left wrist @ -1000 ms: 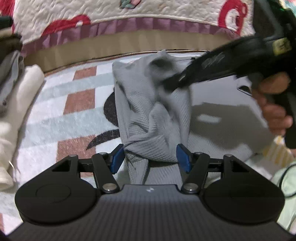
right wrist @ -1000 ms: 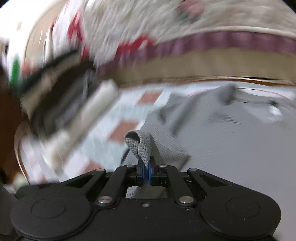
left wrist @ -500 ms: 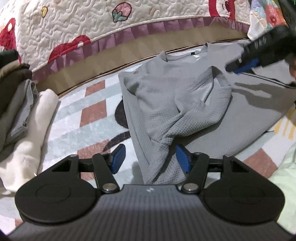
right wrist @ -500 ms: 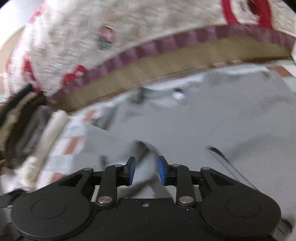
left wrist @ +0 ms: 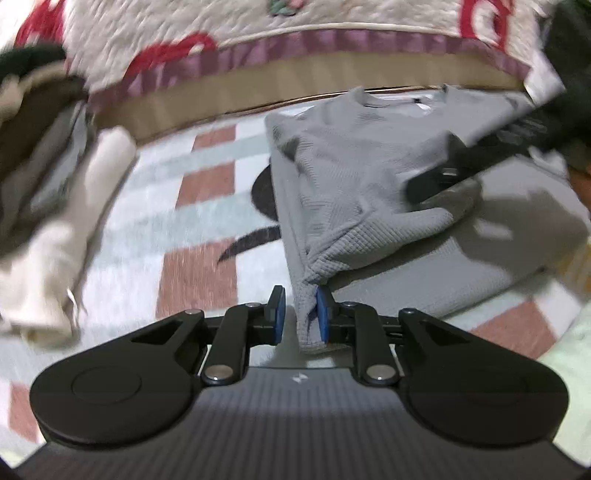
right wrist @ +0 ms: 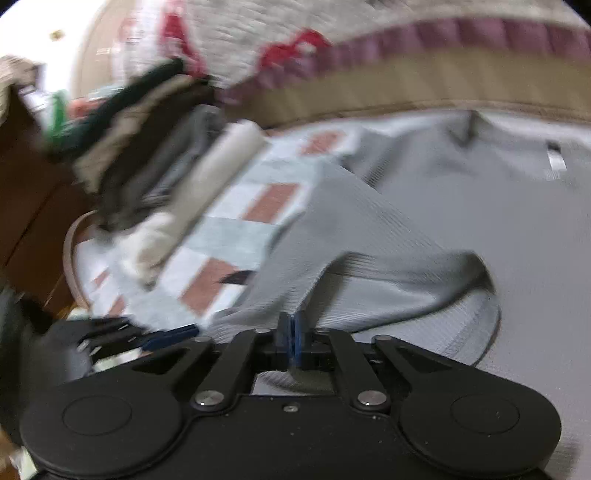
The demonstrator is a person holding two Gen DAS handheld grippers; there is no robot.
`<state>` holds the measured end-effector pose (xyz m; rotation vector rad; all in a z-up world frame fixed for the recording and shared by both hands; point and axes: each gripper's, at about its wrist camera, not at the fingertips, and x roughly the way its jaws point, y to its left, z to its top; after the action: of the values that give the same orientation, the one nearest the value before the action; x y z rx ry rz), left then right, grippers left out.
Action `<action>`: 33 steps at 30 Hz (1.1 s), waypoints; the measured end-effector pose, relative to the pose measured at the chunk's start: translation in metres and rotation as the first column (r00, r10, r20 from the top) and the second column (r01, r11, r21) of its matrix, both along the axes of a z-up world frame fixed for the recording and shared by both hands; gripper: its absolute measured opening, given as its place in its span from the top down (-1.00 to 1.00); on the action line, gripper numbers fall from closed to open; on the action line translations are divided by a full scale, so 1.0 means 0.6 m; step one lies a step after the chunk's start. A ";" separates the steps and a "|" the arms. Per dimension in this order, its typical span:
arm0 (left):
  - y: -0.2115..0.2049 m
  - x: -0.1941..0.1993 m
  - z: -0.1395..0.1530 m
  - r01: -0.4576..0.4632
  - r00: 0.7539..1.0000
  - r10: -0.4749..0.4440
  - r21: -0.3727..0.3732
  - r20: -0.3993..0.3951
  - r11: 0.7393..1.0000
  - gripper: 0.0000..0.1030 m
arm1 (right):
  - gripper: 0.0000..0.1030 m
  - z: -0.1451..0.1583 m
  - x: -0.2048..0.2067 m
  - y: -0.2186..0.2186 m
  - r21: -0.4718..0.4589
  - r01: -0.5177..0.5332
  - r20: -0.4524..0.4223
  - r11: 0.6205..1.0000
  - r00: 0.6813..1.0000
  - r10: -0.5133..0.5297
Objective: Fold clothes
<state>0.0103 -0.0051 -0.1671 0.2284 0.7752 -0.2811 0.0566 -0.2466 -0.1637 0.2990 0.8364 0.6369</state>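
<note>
A grey waffle-knit sweater lies on a patterned mat, collar at the far side, one sleeve folded across its body. My left gripper is at the sweater's near left edge. Its jaws are closing with a bunch of grey fabric between them. The cloth lies against the right pad, and the left pad stands just clear of it. My right gripper is shut on a fold of the sweater's sleeve. In the left wrist view the right gripper shows blurred, down on that sleeve.
A stack of folded clothes sits at the left of the mat. A quilted bedspread with red shapes hangs along the far side. A pale green cloth lies at the near right. My left gripper shows at the right wrist view's lower left.
The left jaws have narrowed around the sweater's near edge. The right gripper let go of the sleeve cuff, opened, moved across the sweater and shut again on the sleeve fold.
</note>
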 end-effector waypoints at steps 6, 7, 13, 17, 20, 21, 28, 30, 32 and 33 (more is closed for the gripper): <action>0.001 0.006 0.002 -0.035 0.999 0.035 -0.005 -0.015 0.999 0.66 | 0.93 0.001 -0.081 -0.058 0.031 -0.048 -0.004 0.998 0.999 0.049; 0.001 0.005 0.002 -0.042 0.999 0.042 -0.006 -0.017 0.999 0.66 | 0.95 -0.007 -0.090 -0.063 0.000 -0.056 -0.027 0.998 0.998 0.056; 0.011 0.003 0.009 -0.082 0.996 0.080 -0.064 -0.029 0.995 0.65 | 0.85 -0.010 -0.103 -0.096 -0.029 -0.038 -0.118 0.999 0.992 0.034; 0.013 -0.002 0.013 -0.050 0.999 0.050 -0.047 -0.013 0.998 0.62 | 0.60 0.046 -0.061 -0.121 0.066 0.086 -0.045 0.994 0.995 -0.084; 0.006 -0.004 0.011 -0.008 1.000 0.008 0.008 -0.004 1.000 0.61 | 0.56 0.107 -0.004 -0.077 0.007 -0.061 0.064 0.998 0.996 0.061; 0.006 -0.004 0.011 0.000 1.000 0.000 0.003 -0.009 1.000 0.63 | 0.56 0.126 0.016 -0.060 -0.021 -0.102 0.095 0.995 0.990 0.104; -0.004 0.003 0.008 0.045 0.999 -0.046 0.038 0.015 0.998 0.74 | 0.25 0.125 0.192 0.094 -0.273 -0.196 0.047 0.942 0.975 0.217; -0.008 0.005 0.004 0.066 0.998 -0.066 0.049 0.010 0.997 0.77 | 0.18 0.098 0.226 0.128 -0.351 -0.179 0.014 0.919 0.980 0.197; -0.015 0.005 -0.003 0.095 0.995 -0.096 0.082 0.005 0.992 0.81 | 0.05 0.067 0.253 0.155 -0.384 -0.188 -0.032 0.904 0.981 0.190; -0.016 0.005 -0.006 0.107 0.994 -0.108 0.091 0.005 0.990 0.83 | -0.02 0.051 0.263 0.168 -0.398 -0.194 -0.055 0.897 0.981 0.188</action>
<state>0.0131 -0.0146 -0.1710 0.3575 0.7681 -0.3469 0.2146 -0.1460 -0.1334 -0.1561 0.9975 0.6282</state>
